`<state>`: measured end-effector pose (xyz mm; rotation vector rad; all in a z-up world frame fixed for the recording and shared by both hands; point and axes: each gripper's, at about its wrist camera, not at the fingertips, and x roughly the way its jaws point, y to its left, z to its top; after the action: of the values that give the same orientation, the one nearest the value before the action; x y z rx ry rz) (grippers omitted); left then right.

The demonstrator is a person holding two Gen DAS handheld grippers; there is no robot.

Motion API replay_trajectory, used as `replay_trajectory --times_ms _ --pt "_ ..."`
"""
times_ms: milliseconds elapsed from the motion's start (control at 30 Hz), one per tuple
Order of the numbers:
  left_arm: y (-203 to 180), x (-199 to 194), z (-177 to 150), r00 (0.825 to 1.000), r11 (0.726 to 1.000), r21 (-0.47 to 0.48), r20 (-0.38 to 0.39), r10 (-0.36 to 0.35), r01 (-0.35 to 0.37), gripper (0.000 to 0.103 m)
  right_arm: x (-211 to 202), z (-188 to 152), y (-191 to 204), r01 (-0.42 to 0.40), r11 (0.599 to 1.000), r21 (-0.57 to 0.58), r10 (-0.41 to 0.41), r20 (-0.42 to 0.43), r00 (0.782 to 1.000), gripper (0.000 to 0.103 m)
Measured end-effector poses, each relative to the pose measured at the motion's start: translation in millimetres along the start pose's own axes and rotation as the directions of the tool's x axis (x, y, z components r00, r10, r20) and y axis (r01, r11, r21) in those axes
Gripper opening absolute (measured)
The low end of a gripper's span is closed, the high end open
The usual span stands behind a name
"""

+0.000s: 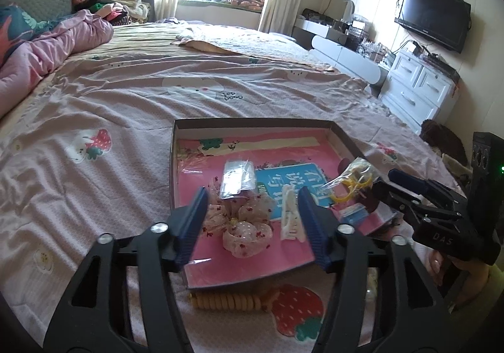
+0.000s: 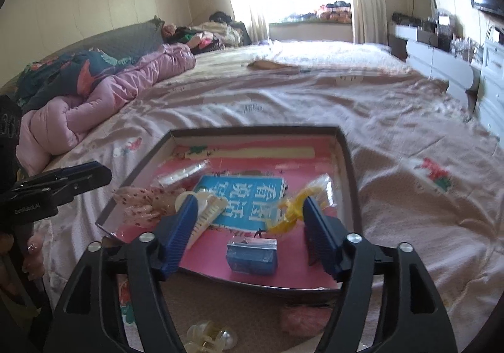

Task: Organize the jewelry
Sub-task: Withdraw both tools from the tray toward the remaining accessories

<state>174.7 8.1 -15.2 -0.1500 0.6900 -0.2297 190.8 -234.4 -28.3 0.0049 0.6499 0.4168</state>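
A shallow cardboard box (image 1: 252, 123) with a pink printed floor lies on the bed. In it are a sheer dotted bow (image 1: 242, 227), a white claw clip (image 1: 291, 211), a clear packet (image 1: 237, 178), a yellow item in a plastic bag (image 1: 352, 181) and a small blue box (image 2: 252, 255). My left gripper (image 1: 252, 220) is open over the box's near edge, its fingers either side of the bow and clip. My right gripper (image 2: 250, 230) is open and empty above the blue box, with the yellow bagged item (image 2: 293, 208) by its right finger. It also shows in the left wrist view (image 1: 393, 186).
A yellow beaded band (image 1: 226, 301) lies on the bedspread just before the box. A pearly clip (image 2: 208, 337) and a pink fluffy item (image 2: 302, 318) lie near the box's front. A rumpled pink duvet (image 2: 94, 107) is at the left, white drawers (image 1: 419, 85) at the right.
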Motion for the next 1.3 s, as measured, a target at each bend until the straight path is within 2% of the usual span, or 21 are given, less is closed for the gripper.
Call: replay_trajectory --times_ms 200,367,467,633,733,1000,1300 --pt "-9.7 -18.2 1.4 0.998 1.0 0.024 0.053 0.017 -0.018 0.057 -31.8 6.1 5.5 0.028 0.999 -0.036 -0.024 0.101 0.995 0.081" --pt "-16.0 -33.4 -2.3 0.996 1.0 0.005 0.089 0.013 -0.013 0.061 -56.7 11.1 8.8 0.045 0.998 -0.053 -0.034 0.185 0.982 0.087" --pt "-20.6 -42.0 -3.0 0.993 1.0 0.011 0.114 0.021 -0.023 0.07 -68.9 10.7 8.6 0.05 0.997 -0.054 -0.037 0.21 0.977 0.093" --pt "-26.6 -61.2 -6.3 0.988 1.0 0.006 0.153 0.028 -0.029 0.079 -91.2 10.2 8.2 0.067 0.997 -0.046 -0.054 0.243 0.968 0.094" --pt "-28.0 -72.6 -7.5 0.984 1.0 -0.006 0.177 0.022 -0.021 0.091 -105.6 12.2 6.2 0.086 0.996 -0.036 -0.074 0.262 0.962 0.094" --pt "-37.1 -94.7 -10.3 0.978 1.0 0.005 0.205 0.02 -0.022 0.091 -139.7 12.6 0.1 0.104 0.994 -0.014 -0.095 0.303 0.948 0.096" --pt "-47.3 -109.7 -19.1 0.977 1.0 0.02 0.214 -0.004 0.0 0.091 -158.1 1.3 2.4 0.117 0.992 -0.039 -0.1 0.291 0.952 0.096"
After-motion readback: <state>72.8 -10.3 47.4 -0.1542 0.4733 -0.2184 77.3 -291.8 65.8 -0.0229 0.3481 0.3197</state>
